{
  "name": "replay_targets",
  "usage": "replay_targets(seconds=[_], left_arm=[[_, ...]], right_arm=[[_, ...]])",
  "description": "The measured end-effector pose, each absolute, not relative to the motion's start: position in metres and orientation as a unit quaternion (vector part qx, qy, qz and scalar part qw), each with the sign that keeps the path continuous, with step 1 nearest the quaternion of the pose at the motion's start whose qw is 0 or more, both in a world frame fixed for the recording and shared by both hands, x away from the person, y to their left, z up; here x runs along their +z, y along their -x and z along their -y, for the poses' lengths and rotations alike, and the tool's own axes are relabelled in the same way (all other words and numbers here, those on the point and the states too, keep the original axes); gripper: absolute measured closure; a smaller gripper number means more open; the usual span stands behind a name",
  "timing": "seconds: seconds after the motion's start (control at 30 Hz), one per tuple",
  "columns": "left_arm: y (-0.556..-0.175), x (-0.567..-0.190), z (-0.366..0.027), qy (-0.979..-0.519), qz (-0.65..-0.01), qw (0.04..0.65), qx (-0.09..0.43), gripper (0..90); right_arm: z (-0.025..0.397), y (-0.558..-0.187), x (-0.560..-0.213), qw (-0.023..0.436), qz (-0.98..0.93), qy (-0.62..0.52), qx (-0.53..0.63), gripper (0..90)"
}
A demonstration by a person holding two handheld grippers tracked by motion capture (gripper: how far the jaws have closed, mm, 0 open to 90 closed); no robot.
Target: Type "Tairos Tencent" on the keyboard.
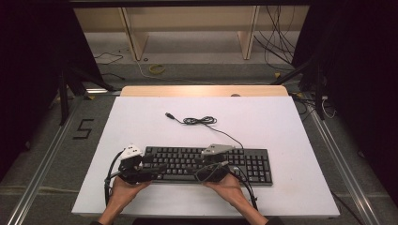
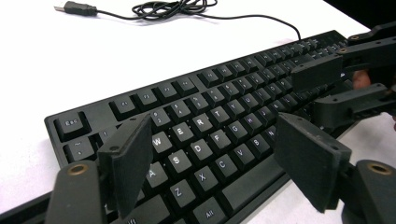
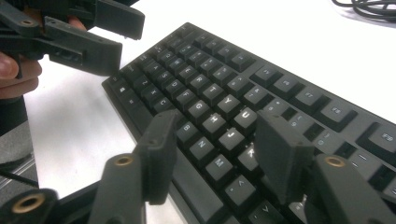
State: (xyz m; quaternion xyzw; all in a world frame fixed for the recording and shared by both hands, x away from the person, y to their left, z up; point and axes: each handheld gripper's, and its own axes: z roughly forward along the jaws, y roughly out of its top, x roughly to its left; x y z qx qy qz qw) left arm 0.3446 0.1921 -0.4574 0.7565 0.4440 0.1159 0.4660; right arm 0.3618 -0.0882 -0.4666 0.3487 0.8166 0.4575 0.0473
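Note:
A black keyboard (image 1: 206, 164) lies on the white table (image 1: 281, 122) near its front edge. Its cable (image 1: 202, 121) coils behind it and ends in a loose USB plug (image 1: 169, 115). My left gripper (image 1: 155, 169) hovers over the keyboard's left end, open, jaws spread above the letter keys (image 2: 212, 140) with nothing between them. My right gripper (image 1: 202, 172) hangs over the middle of the keyboard, also open and holding nothing (image 3: 217, 126). The two grippers point toward each other. Each gripper view shows the other gripper farther off: the right gripper (image 2: 336, 88) and the left gripper (image 3: 93, 32).
A wooden strip (image 1: 204, 90) runs along the table's far edge. Beyond it are wooden frame legs (image 1: 133, 37) and loose cables on the floor (image 1: 281, 42). A tape mark shaped like a 5 (image 1: 83, 129) is on the floor at the left.

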Motion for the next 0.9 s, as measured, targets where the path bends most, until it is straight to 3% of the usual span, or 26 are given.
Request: replay_targets(seconds=[0.37, 0.53, 0.77, 0.83, 0.87, 0.9], left_arm=[[-0.356, -0.457, -0.184, -0.761, -0.448, 0.454, 0.118, 31.4], [-0.363, -0.457, -0.179, -0.766, -0.448, 0.446, 0.115, 40.4], [-0.372, -0.459, -0.167, -0.777, -0.443, 0.435, 0.105, 64.0], [-0.374, -0.458, -0.163, -0.781, -0.439, 0.432, 0.105, 66.5], [-0.375, -0.458, -0.16, -0.785, -0.435, 0.429, 0.105, 73.1], [-0.376, -0.458, -0.158, -0.786, -0.435, 0.427, 0.104, 73.1]], right_arm=[[0.104, -0.356, -0.463, 0.057, -0.81, -0.352, 0.466, 40.6], [0.113, -0.353, -0.46, 0.061, -0.805, -0.354, 0.472, 38.6], [0.127, -0.349, -0.459, 0.068, -0.801, -0.361, 0.473, 37.0], [0.129, -0.348, -0.459, 0.069, -0.8, -0.362, 0.474, 36.8], [0.132, -0.347, -0.459, 0.071, -0.798, -0.364, 0.475, 36.4], [0.132, -0.347, -0.459, 0.071, -0.798, -0.364, 0.475, 36.4]])
